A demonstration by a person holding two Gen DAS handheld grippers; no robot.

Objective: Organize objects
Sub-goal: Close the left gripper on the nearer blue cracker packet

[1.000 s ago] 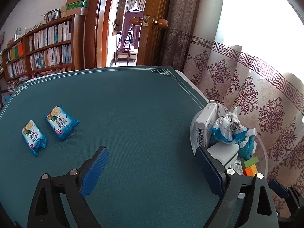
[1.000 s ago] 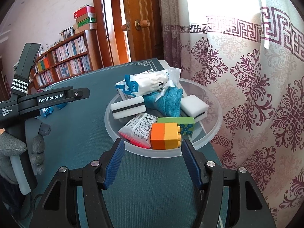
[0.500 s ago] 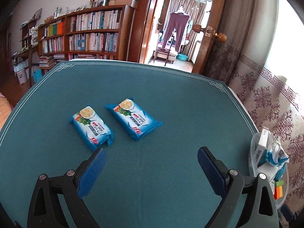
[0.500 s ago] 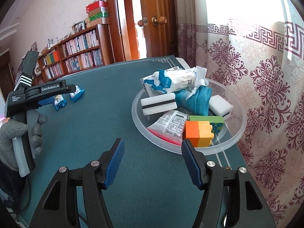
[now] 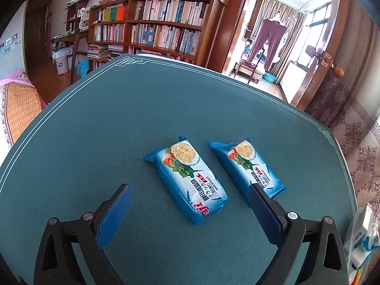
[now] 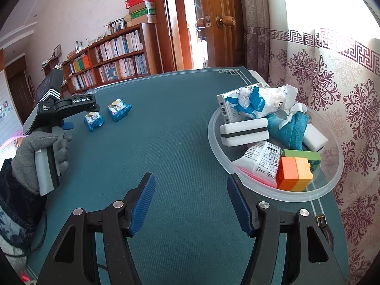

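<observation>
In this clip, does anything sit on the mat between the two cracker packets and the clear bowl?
Nothing: the right wrist view shows only bare teal mat between the cracker packets and the clear bowl.

Wooden bookshelf packed with books along pale wall; open wooden door beside it; patterned curtain bright with daylight; teal-covered desk in foreground.

wooden bookshelf crammed with books; open door with round knob; patterned curtain
</observation>
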